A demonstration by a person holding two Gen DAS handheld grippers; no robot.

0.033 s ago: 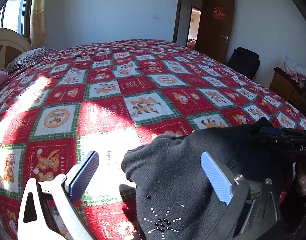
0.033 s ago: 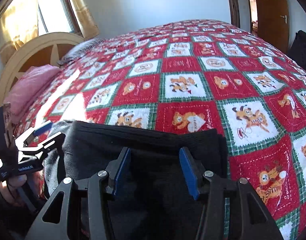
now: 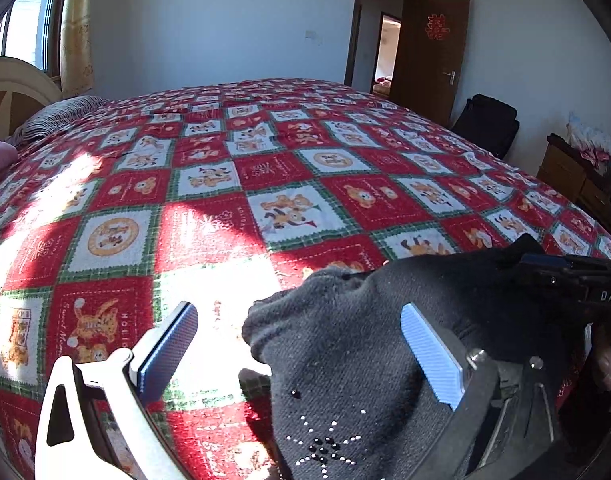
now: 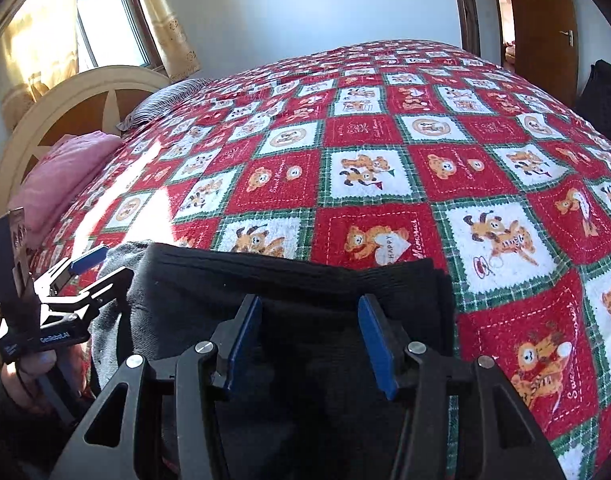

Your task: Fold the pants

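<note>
Dark charcoal knit pants (image 3: pixel 369 360), with a starburst of small rhinestones, lie bunched on the near edge of a bed covered by a red, white and green checked quilt printed with cartoon bears (image 3: pixel 265 184). The left hand-held gripper (image 3: pixel 301 352) stands wide open, its blue pads either side of the cloth's edge without pressing it. The right hand-held gripper (image 4: pixel 309 340) hovers over the folded black fabric (image 4: pixel 297 280), jaws half apart, clamping nothing.

red cartoon quilt (image 3: pixel 265 168) on bed, pink bundle (image 4: pixel 61 172) by headboard (image 4: pixel 81 96), door (image 3: pixel 437 52) open.
</note>
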